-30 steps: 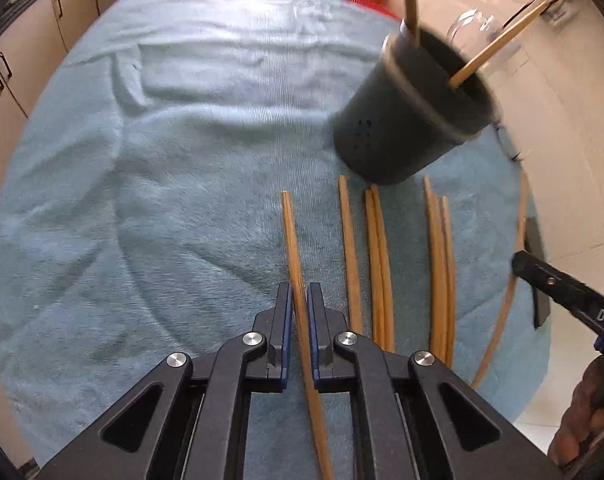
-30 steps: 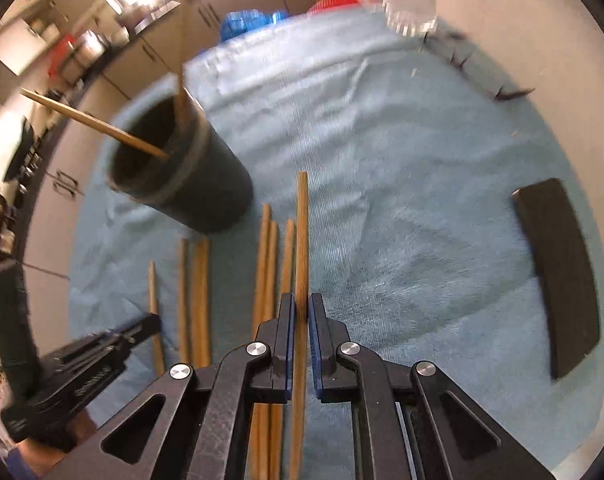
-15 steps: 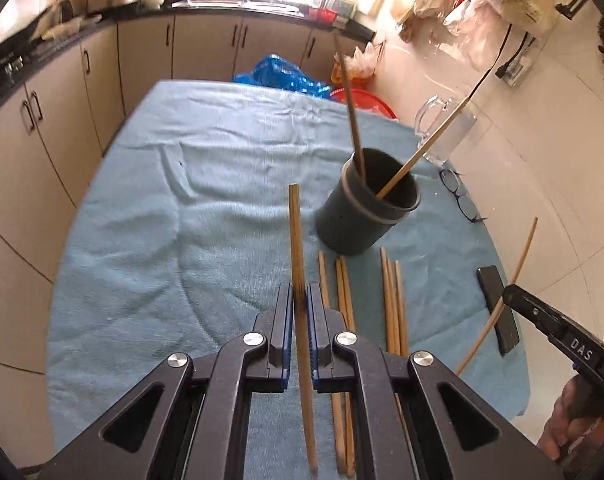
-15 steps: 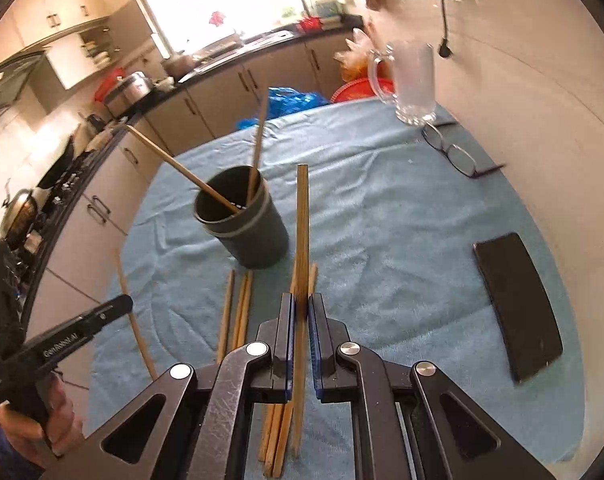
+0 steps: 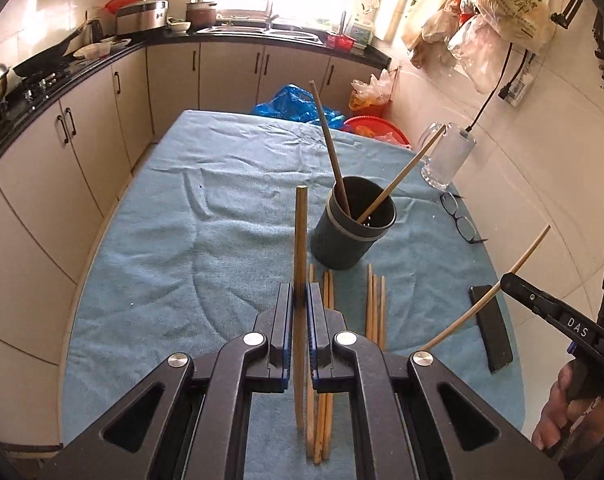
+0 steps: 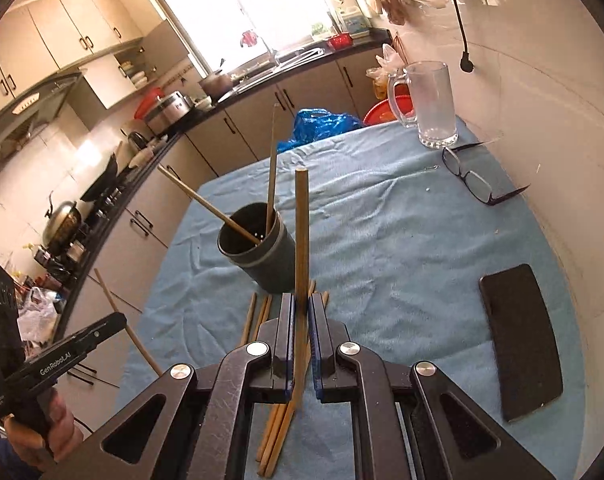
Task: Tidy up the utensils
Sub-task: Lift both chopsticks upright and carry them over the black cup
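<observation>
A dark round utensil holder point(image 5: 352, 232) point(image 6: 261, 252) stands on the blue towel with two chopsticks leaning in it. Several wooden chopsticks point(image 5: 376, 304) point(image 6: 261, 316) lie on the towel in front of it. My left gripper point(image 5: 299, 300) is shut on a wooden chopstick point(image 5: 300, 240) and holds it lifted, near the holder's left side. My right gripper point(image 6: 300, 312) is shut on another chopstick point(image 6: 302, 232) and holds it lifted in front of the holder. Each gripper shows in the other's view, the right one point(image 5: 514, 280) and the left one point(image 6: 115, 322).
A black phone point(image 5: 492, 328) point(image 6: 520, 336) lies at the towel's right edge. Glasses point(image 6: 474, 178) and a glass mug point(image 6: 430, 104) sit at the far right by the wall. Kitchen cabinets point(image 5: 61, 152) run along the left and back.
Both grippers have risen well above the towel, each carrying its chopstick up. The holder now looks farther and lower in both views.
</observation>
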Motion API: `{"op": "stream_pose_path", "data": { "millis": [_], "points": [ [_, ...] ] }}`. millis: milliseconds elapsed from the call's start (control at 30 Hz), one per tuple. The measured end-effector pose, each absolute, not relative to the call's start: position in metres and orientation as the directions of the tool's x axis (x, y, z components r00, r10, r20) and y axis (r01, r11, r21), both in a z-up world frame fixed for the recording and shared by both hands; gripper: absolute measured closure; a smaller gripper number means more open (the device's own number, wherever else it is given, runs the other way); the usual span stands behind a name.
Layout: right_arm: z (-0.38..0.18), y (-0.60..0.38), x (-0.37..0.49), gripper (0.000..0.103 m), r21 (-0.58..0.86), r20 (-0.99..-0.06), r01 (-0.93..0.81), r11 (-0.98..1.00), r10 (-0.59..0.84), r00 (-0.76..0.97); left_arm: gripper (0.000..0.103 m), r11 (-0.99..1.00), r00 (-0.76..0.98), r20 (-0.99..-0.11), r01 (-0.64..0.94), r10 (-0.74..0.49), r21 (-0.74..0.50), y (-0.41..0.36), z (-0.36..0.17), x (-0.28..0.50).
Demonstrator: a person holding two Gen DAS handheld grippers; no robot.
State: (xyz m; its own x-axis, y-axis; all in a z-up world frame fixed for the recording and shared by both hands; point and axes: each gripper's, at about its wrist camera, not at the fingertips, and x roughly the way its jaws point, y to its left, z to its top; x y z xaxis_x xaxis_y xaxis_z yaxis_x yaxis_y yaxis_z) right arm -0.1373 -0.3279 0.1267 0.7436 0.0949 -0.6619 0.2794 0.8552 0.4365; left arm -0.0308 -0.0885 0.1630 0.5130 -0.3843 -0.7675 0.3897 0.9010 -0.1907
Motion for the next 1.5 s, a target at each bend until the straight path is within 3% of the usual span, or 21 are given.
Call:
{"op": "stream_pose_path", "data": {
  "millis": [633,967,1500],
  "points": [
    [0.153,-0.369,-0.167,0.096,0.526,-0.581,0.287,0.800,0.091,0.809,0.097,0.900,0.558,-0.727,0.389,-0.401,-0.198,-0.090,0.211,-0.034],
    [0.176,-0.390,-0.177,0.096,0.569,-0.549,0.299,0.766,0.082,0.832,0.097,0.866,0.540,-0.687,0.406,-0.485,-0.292,-0.096,0.248,-0.010],
    [0.219,-0.394,-0.123,0.096,0.577,-0.509,0.249,0.778,0.104,0.855,0.097,0.851,0.571,-0.635,0.412,-0.520,-0.326,-0.123,0.293,0.050]
  ]
}}
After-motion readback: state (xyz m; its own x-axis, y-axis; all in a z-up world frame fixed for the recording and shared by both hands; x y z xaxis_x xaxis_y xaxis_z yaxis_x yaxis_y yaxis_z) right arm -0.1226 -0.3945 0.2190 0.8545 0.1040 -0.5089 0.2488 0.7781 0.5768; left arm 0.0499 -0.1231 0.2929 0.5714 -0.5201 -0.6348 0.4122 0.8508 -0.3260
